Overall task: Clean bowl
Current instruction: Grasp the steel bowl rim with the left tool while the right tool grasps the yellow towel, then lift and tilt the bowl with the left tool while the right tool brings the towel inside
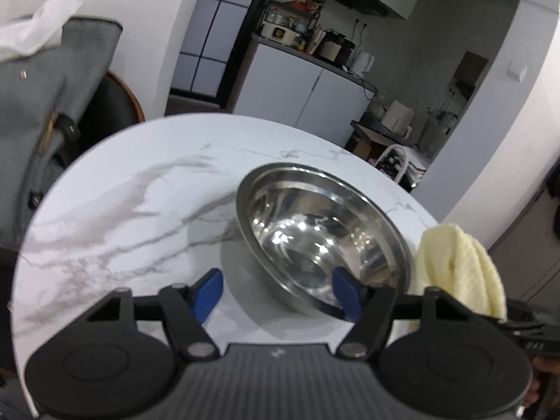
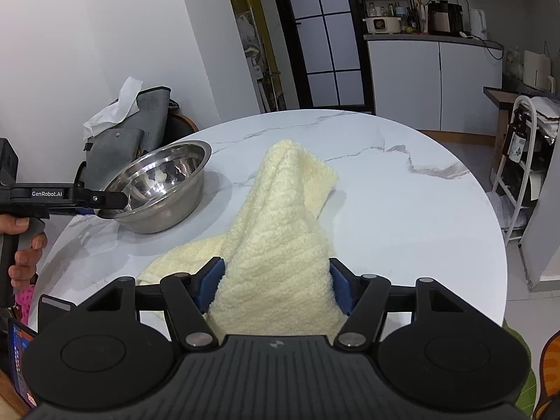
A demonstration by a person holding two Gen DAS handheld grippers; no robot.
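Right gripper (image 2: pixel 276 285) nearest my lens: blue pads (image 2: pixel 210 285) pressed into a bunched fold of the yellow towel (image 2: pixel 280 217), jaws about half closed with the cloth filling the gap. I read that as a hold on the towel. Rest of the towel peaks up and trails onto the table (image 2: pixel 402 210), on the right of the bowl (image 2: pixel 164 185).

Left gripper (image 1: pixel 276 294): jaws roughly half open. One pad (image 1: pixel 344 294) sits inside the bowl's near rim; the other (image 1: pixel 210 294) hangs outside the wall, apart from it. So the rim lies between the fingers, but I see no pinch yet. The right view shows a finger reaching over the near rim; whether it touches the metal I cannot tell.

Bowl is steel, upright, on the marble table, left of the towel, close to the table's edge. A hand (image 2: pixel 24 245) grips the left tool's handle beside it.

Step in hand, my judgement: secure both before wiping.
- Close the left jaws squarely on the rim, or the thin wall may slip or tip.
- Keep the bowl flat while closing.
- Hold a thick wad of towel, so cloth and not the fingers meets the steel.
- Lift the towel clear before crossing over the rim.
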